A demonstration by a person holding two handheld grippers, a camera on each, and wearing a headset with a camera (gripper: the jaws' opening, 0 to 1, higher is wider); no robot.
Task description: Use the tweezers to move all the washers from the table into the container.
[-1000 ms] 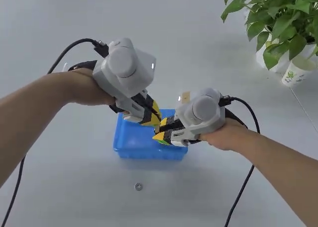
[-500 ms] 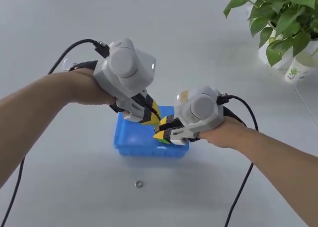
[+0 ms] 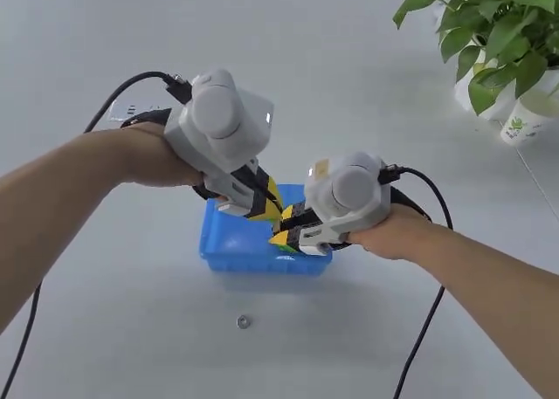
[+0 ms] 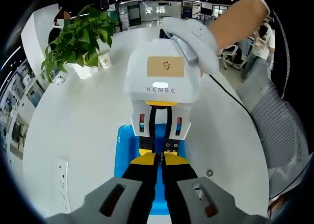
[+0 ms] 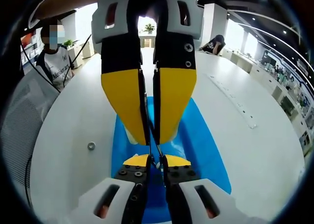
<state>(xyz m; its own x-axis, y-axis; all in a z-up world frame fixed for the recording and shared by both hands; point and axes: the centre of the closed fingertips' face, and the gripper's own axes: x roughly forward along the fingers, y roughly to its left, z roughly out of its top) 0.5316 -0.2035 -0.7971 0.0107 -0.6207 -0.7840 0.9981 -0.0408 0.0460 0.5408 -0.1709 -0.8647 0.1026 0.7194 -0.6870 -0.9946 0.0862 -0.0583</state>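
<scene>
R gripper (image 3: pixel 278 236) over container (image 3: pixel 229 246); prob. washer (image 3: pixel 244 322) outside.

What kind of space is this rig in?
Likely an open-plan office or lab: a big white table, a potted plant, and rows of desks with a person seated behind.

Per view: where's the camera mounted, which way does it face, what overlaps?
Head view: on the headset, looking down at left gripper and right gripper over the container; both forearms show.
Left gripper view: on the left gripper, facing the right gripper head-on; own jaws at bottom.
Right gripper view: on the right gripper, facing the left gripper's yellow jaws; own jaws at bottom.
Shared: all see container and washer.
</scene>
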